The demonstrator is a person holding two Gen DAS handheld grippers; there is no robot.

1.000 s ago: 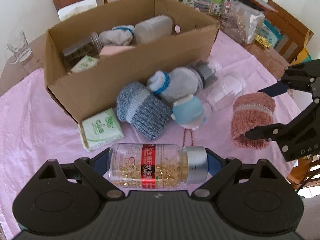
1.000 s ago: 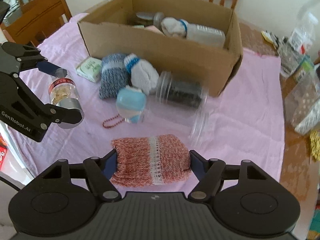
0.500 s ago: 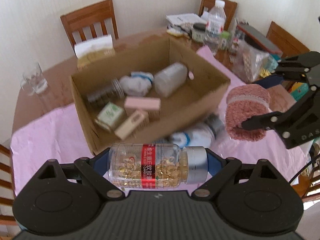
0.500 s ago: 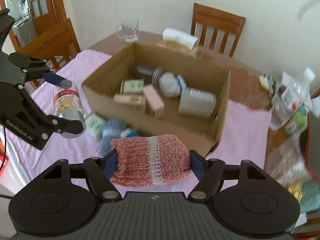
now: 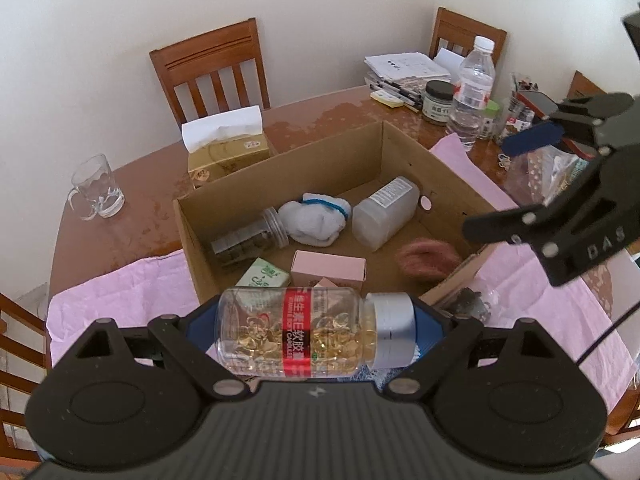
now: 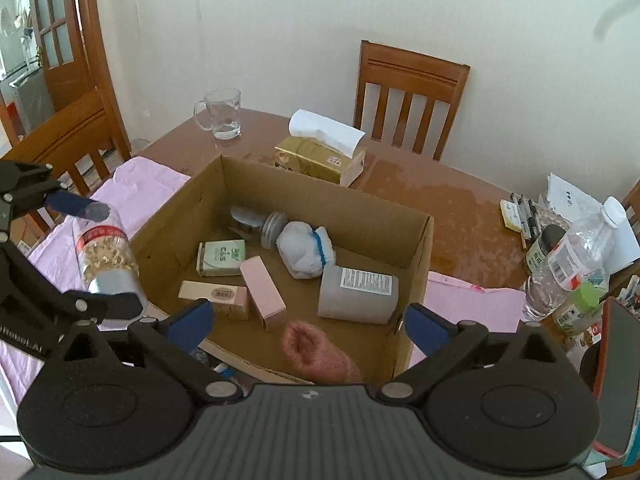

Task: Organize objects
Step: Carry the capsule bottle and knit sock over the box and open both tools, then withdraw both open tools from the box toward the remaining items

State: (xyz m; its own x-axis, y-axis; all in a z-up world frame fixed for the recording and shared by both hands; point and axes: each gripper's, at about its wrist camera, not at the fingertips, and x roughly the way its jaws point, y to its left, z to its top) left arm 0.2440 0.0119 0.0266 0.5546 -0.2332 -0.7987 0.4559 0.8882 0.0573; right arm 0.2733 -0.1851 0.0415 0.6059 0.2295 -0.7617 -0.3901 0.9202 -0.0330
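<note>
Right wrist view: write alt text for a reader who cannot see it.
The right gripper is open above a cardboard box, with a blurred pink knitted sock below its fingers. At left, the left gripper holds a capsule bottle beside the box, which holds boxes, jars and a white sock.

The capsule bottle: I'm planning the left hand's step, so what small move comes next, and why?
Probably carry the capsule bottle forward over the cardboard box and open the left tongs. The right tongs are open, the pink sock is already in the box, and bare floor shows there.
</note>
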